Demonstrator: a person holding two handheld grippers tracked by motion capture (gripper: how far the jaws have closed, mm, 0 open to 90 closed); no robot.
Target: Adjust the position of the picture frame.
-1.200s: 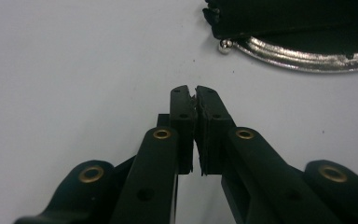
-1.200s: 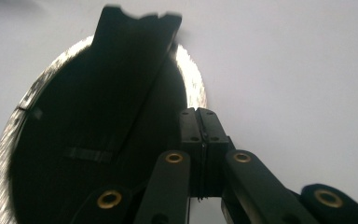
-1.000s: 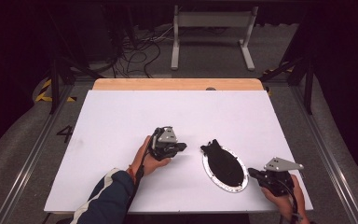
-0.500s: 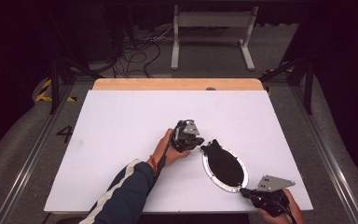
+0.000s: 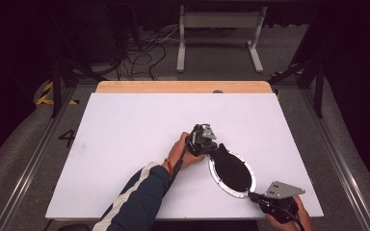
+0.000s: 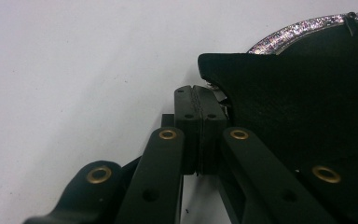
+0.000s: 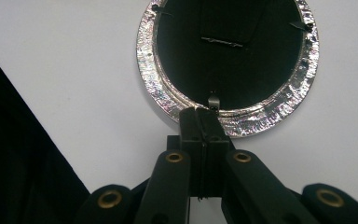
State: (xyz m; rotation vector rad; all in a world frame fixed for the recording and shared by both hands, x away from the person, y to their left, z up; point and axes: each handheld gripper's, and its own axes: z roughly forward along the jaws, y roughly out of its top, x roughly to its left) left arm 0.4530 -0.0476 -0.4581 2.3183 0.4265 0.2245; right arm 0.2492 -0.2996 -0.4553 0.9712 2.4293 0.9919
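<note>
A round glittery-rimmed frame (image 5: 231, 172) with a black back lies flat on the white surface (image 5: 135, 139), between the two grippers. The left gripper (image 5: 211, 147), jaws clenched with nothing between them, sits at the frame's black stand flap (image 6: 279, 88). The right gripper (image 5: 256, 197), jaws likewise clenched and empty, has its tips at the frame's near rim.

Frame (image 7: 279, 109) w/ glittery silver rim, matt black cloth-like back; table (image 5: 135, 130) smooth matt white, wood edge.
</note>
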